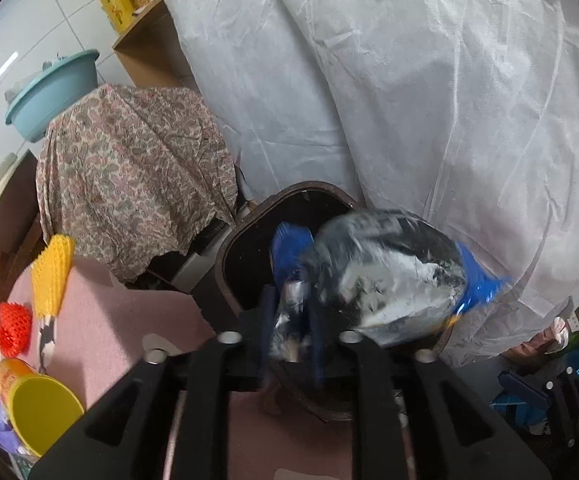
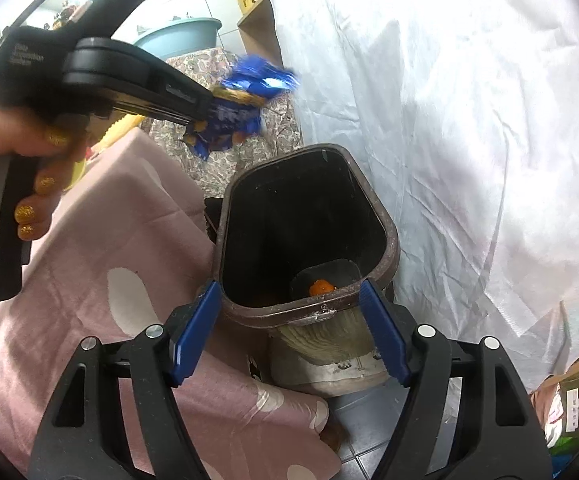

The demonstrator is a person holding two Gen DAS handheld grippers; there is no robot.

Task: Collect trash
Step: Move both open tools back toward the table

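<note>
My left gripper [image 1: 289, 316] is shut on a crumpled blue and silver snack wrapper [image 1: 385, 276] and holds it above the open brown trash bin [image 1: 229, 252]. In the right wrist view the same left gripper [image 2: 205, 116] holds the wrapper [image 2: 245, 100] up and to the left of the bin [image 2: 387, 236]. An orange scrap [image 2: 321, 288] lies at the bin's bottom. My right gripper [image 2: 289, 328] is open and empty, its blue fingers [image 2: 193, 336] either side of the bin's near rim.
A table with a pink cloth [image 2: 89, 264] stands left of the bin, holding a yellow lid [image 1: 45, 412], a yellow spiky toy [image 1: 51, 276] and a red one [image 1: 13, 328]. A white sheet [image 2: 469, 120] hangs behind. A floral cloth [image 1: 129, 176] covers something.
</note>
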